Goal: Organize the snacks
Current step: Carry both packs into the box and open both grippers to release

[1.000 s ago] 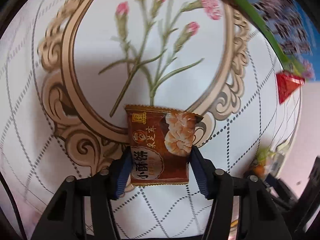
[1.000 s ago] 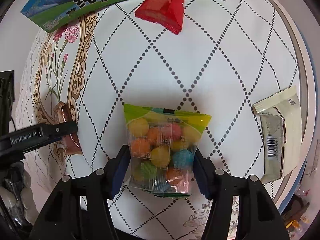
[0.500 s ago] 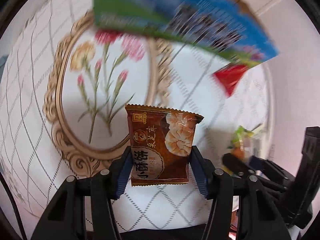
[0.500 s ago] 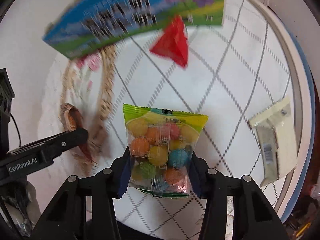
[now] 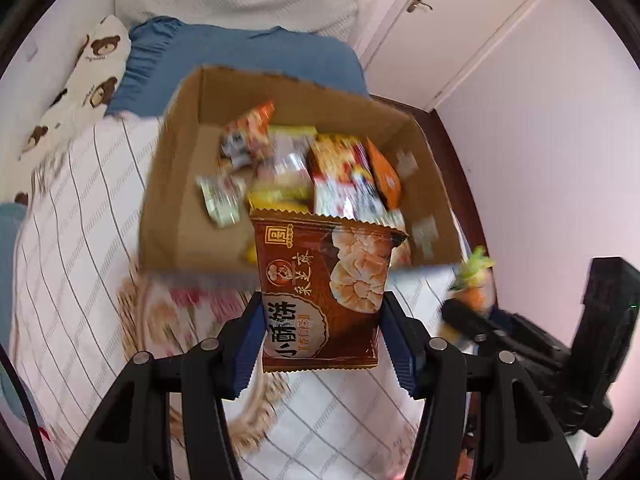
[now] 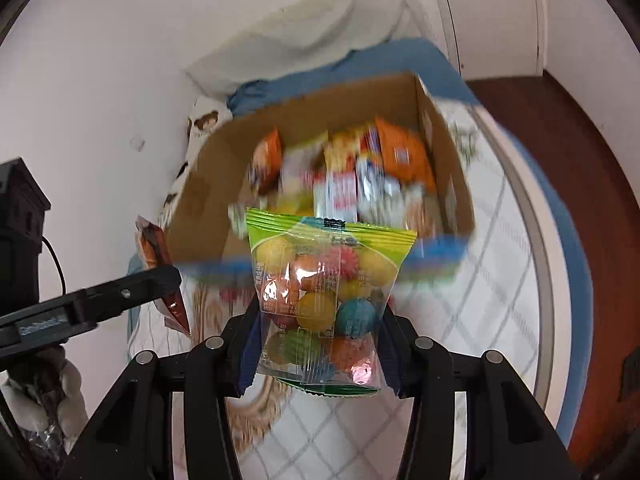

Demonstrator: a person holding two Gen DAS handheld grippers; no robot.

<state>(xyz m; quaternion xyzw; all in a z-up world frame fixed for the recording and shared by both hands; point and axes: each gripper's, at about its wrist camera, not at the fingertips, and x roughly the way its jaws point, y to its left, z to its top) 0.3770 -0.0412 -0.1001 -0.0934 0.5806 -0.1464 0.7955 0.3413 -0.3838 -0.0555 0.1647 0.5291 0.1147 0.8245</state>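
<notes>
The left gripper (image 5: 324, 332) has its blue pads pressed against both sides of a brown biscuit packet (image 5: 322, 296), the jaws only as far apart as the packet is wide. The packet stands upright between the fingers, lifted off the patterned tablecloth (image 5: 344, 420), its top edge in front of the near wall of an open cardboard box (image 5: 180, 208).

The right gripper (image 6: 316, 346) clamps a clear bag of coloured candy balls (image 6: 326, 300) in the same way — pads on either side, bag upright, raised in front of the same box. Its jaws have just been closing, with the bag between them.

The box already contains a heap of snack packets (image 5: 316, 172), but blur smears them in both views, so labels and count cannot be made out. The box's near rim and the cloth just under it are blurred too. In the right wrist view, the left gripper enters from the left edge, cut off by the frame — its packet shows only edge-on.
</notes>
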